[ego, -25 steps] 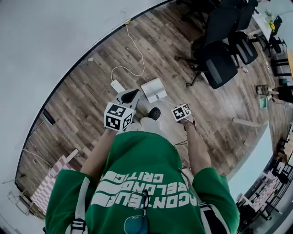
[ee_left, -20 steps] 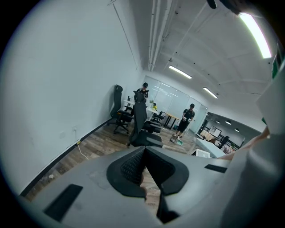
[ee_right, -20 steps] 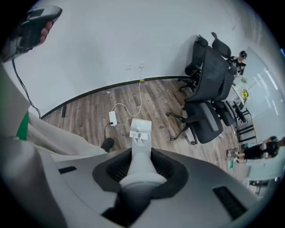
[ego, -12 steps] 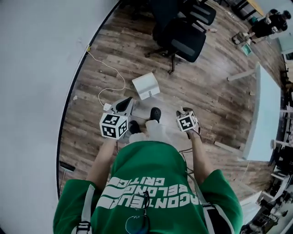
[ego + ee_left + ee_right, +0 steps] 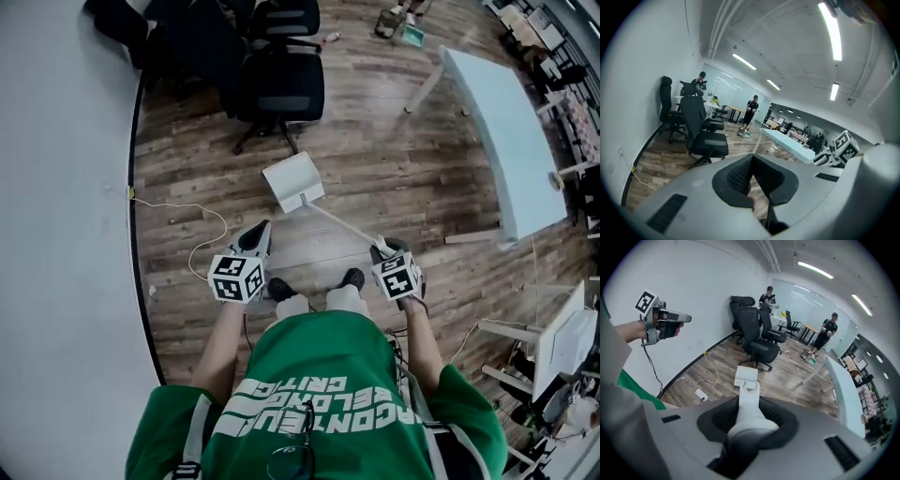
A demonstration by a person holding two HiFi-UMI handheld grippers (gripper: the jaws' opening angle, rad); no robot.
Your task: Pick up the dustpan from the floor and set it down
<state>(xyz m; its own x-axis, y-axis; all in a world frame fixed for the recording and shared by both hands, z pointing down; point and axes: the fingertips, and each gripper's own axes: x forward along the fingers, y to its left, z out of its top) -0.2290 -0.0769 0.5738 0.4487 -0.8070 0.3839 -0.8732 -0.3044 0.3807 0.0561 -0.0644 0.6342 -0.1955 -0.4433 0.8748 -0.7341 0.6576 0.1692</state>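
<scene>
The right tool point(image 5: 749, 409) is clamped on the white handle point(image 5: 749, 401) of the dustpan point(image 5: 746, 377), with a pad pressing on each side of the handle. The handle runs forward and down from the jaws, and the pan sits at its far end. In the head view the right tool point(image 5: 382, 251) is at the person's right side. From there the handle point(image 5: 342, 225) slants away to the pan point(image 5: 293, 181), out in front of the person's shoes point(image 5: 278, 289). Whether the pan still touches the floor cannot be told.

The left tool point(image 5: 751, 161) is closed with its pads meeting at the tips and nothing between them. In the head view the left tool point(image 5: 255, 240) is held out well to the side of the dustpan.

Just beyond the pan stands a black office chair point(image 5: 281, 84), with more dark chairs behind it against the wall. A white cable point(image 5: 202, 220) loops over the floor on the left, near the left tool and clear of the pan. To the right a long pale table point(image 5: 497, 122) stands on thin legs, well apart from the dustpan.

The floor point(image 5: 394, 178) is brown wooden planks, and a black skirting runs along the white wall point(image 5: 56, 187). The room is a large open office with strip lights point(image 5: 829, 23) on the ceiling. Two people point(image 5: 829, 333) stand far off by more tables.
</scene>
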